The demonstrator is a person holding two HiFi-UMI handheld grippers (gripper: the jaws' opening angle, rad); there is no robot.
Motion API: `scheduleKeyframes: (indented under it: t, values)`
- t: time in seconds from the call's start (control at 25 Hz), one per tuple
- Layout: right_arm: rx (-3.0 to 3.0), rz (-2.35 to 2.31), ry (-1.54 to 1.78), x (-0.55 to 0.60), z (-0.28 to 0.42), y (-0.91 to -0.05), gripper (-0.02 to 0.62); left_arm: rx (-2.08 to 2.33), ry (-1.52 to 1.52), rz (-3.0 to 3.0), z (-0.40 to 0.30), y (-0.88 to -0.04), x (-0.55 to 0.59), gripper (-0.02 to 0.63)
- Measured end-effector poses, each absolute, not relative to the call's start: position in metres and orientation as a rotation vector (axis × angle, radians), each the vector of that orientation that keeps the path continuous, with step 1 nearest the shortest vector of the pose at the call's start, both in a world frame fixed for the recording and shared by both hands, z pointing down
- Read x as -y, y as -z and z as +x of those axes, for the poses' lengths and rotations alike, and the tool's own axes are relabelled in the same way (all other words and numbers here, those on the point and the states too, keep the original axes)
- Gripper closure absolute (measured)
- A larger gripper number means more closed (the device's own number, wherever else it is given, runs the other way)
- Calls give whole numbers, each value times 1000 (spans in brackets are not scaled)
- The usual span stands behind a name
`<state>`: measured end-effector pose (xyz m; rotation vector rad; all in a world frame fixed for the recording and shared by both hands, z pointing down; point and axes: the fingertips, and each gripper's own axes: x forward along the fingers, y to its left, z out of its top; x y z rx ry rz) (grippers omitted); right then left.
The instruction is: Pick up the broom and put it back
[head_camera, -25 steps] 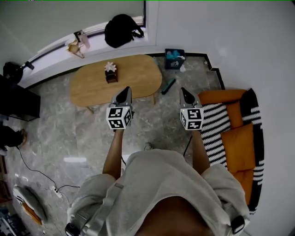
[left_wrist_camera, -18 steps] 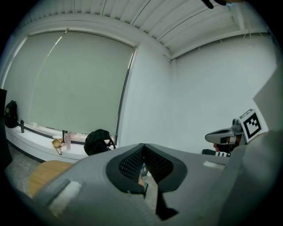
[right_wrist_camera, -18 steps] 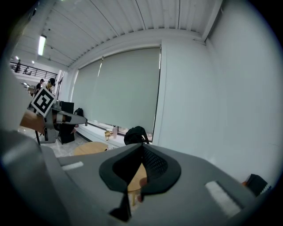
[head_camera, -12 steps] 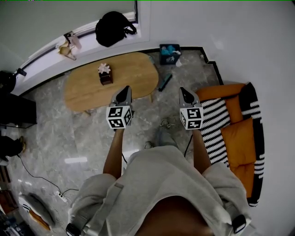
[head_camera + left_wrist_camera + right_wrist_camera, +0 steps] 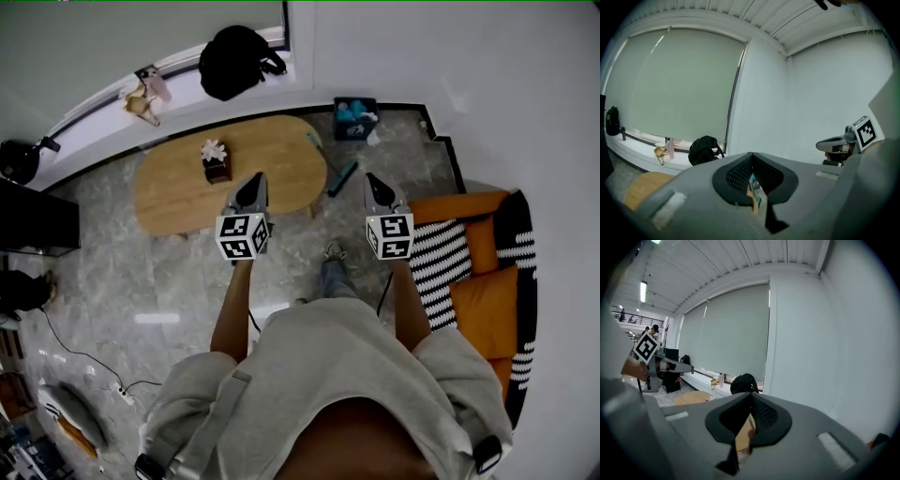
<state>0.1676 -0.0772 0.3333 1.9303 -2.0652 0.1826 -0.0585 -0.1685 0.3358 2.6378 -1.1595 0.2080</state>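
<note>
A dark teal, long thin thing (image 5: 342, 176), possibly the broom, lies on the marble floor by the right end of the oval table (image 5: 178, 192). My left gripper (image 5: 254, 185) and right gripper (image 5: 374, 185) are held side by side at waist height, pointing towards the table, well above that thing and apart from it. In the left gripper view the jaws (image 5: 752, 155) meet at their tips with nothing between them. The right gripper (image 5: 751, 396) is likewise shut and empty.
A small flower box (image 5: 215, 160) stands on the table. A black backpack (image 5: 238, 60) sits on the window sill and a teal box (image 5: 354, 115) by the wall. An orange sofa with striped cushions (image 5: 473, 281) lies right, a black cabinet (image 5: 33, 220) left, and a cable (image 5: 70, 347) crosses the floor.
The person has stepped forward: a foot now shows between the grippers and the sofa has slid towards the lower right. Both grippers keep their pose and stay shut.
</note>
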Motion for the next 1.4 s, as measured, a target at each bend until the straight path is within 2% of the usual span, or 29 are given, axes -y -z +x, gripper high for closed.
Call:
scheduleKeyframes:
  t: [0.68, 1.4]
  values:
    - [2220, 1754, -242, 212, 262, -354, 594, 1403, -272, 2486, 8, -346, 267, 604]
    - [2168, 1683, -395, 258, 220, -457, 594, 1238, -385, 2402, 8, -451, 297, 604]
